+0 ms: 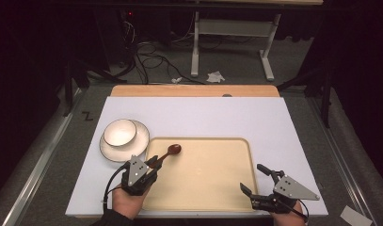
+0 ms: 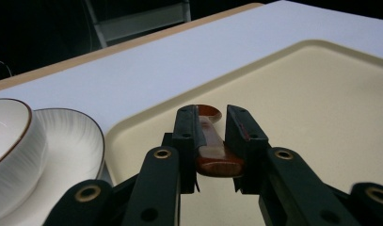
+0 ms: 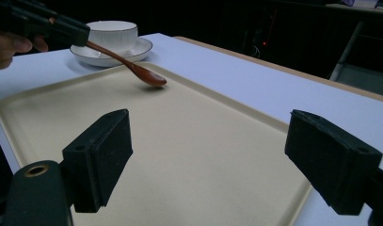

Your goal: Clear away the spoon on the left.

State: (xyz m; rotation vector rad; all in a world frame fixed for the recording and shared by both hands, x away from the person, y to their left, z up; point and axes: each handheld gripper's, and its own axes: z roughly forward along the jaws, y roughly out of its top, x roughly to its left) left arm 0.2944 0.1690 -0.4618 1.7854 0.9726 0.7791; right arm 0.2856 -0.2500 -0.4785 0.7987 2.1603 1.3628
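Right claw (image 1: 256,178) nearest, jaws spread wide, nothing between them, hovering over near right corner of beige tray (image 1: 212,188). Left claw (image 1: 150,162) clenched on handle of brown wooden spoon (image 1: 169,152); spoon bowl rests on tray's far left part. White bowl (image 1: 119,132) sits on saucer (image 1: 141,141) on bench (image 1: 203,117), just left of tray.

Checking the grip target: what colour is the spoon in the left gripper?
Glossy reddish-brown, like lacquered wood; the spoon shows best in the right gripper view.
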